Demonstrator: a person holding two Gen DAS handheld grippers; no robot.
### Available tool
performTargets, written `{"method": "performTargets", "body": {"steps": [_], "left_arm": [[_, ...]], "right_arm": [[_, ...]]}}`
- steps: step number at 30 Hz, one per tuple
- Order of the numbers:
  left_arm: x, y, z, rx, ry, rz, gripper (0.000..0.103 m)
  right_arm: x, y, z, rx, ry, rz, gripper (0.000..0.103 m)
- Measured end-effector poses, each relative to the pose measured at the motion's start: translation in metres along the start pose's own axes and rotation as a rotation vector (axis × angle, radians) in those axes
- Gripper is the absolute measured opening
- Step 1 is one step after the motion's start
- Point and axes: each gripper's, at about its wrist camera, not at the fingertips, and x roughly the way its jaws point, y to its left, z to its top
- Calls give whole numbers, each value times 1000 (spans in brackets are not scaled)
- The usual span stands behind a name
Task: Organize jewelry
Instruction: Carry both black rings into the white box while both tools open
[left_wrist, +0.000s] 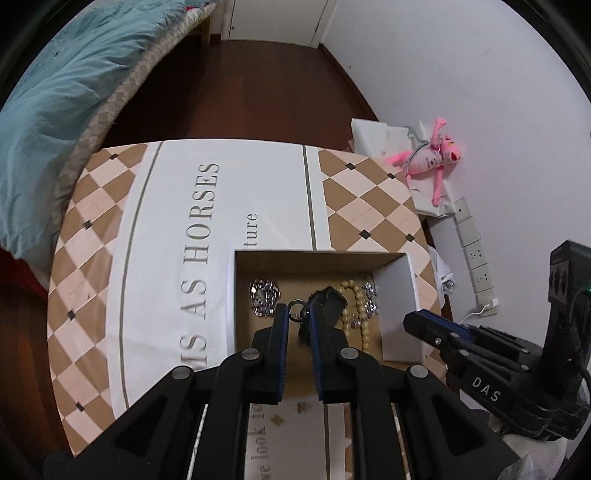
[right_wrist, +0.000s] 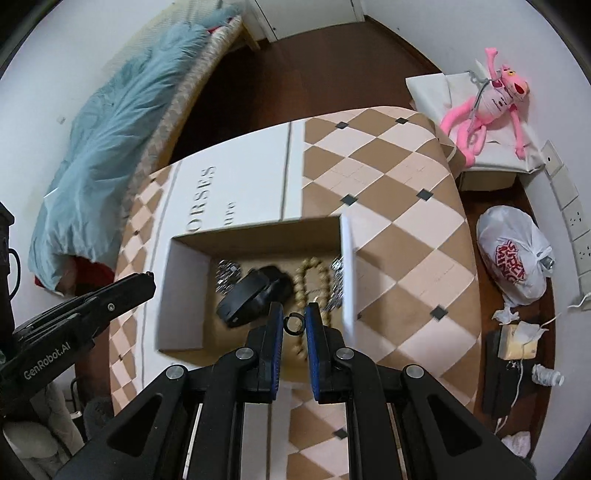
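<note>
An open cardboard box (left_wrist: 395, 295) (right_wrist: 184, 295) sits on a checkered cloth. Inside lie a silver chain (left_wrist: 264, 297) (right_wrist: 227, 275), a cream bead necklace (left_wrist: 356, 314) (right_wrist: 308, 284), a sparkly silver piece (left_wrist: 369, 299) (right_wrist: 337, 273) and a black object (left_wrist: 328, 301) (right_wrist: 255, 295). My left gripper (left_wrist: 296, 312) is shut on a small dark ring (left_wrist: 296, 309) above the box. My right gripper (right_wrist: 293, 323) is shut on a small dark ring (right_wrist: 293, 324) above the box's near right part. Each gripper shows in the other view, the right one (left_wrist: 424, 325) and the left one (right_wrist: 147, 284), at the box's sides.
The cloth (left_wrist: 155, 240) (right_wrist: 406, 206) covers a low table. A bed with a teal blanket (left_wrist: 62, 99) (right_wrist: 110, 147) is at the left. A pink plush toy (left_wrist: 428, 158) (right_wrist: 491, 107), a white plastic bag (right_wrist: 513, 258), wall sockets (left_wrist: 476, 258) and floor clutter (right_wrist: 517, 343) are at the right.
</note>
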Motion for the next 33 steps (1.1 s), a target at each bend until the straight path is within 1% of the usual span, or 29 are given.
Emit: {"method": "performTargets", "body": {"steps": [6, 9, 10, 12, 13, 14, 18, 19, 20, 21, 22, 23, 24, 28, 30, 33], "left_arm": [[16, -2, 19, 11, 54, 39, 10], [16, -1, 24, 3, 58, 59, 11], [15, 0, 26, 1, 55, 66, 14], [13, 1, 28, 3, 46, 92, 37], [10, 3, 29, 3, 35, 107, 61], [9, 4, 29, 1, 25, 115, 76], [4, 13, 26, -11, 14, 153, 77], [3, 15, 25, -12, 12, 165, 84], [3, 17, 23, -12, 11, 183, 96], [2, 19, 20, -14, 8, 198, 100], [2, 20, 17, -15, 2, 212, 101], [1, 21, 15, -15, -2, 221, 101], [0, 22, 12, -16, -8, 231, 101], [-3, 23, -3, -12, -34, 261, 102], [-6, 22, -9, -9, -42, 269, 102], [-14, 20, -15, -5, -64, 271, 102]], "right_arm": [[15, 0, 25, -17, 66, -27, 14], [19, -1, 33, -14, 89, -34, 15], [19, -1, 34, -14, 90, -34, 17], [17, -2, 36, -13, 85, -46, 29], [16, -3, 36, -12, 84, -46, 30], [15, -4, 36, -10, 86, -47, 31], [9, -10, 33, -10, 73, -79, 31], [8, -9, 32, -14, 70, -90, 32], [6, -9, 31, -23, 67, -109, 41], [5, -8, 29, -33, 60, -135, 59], [3, -6, 28, -45, 56, -156, 69], [2, -5, 25, -58, 52, -179, 86], [1, -3, 22, -72, 47, -210, 93], [0, 4, 9, -105, 40, -266, 94], [-2, 7, 1, -117, 29, -292, 98], [-6, 11, -7, -120, 16, -301, 98]]}}
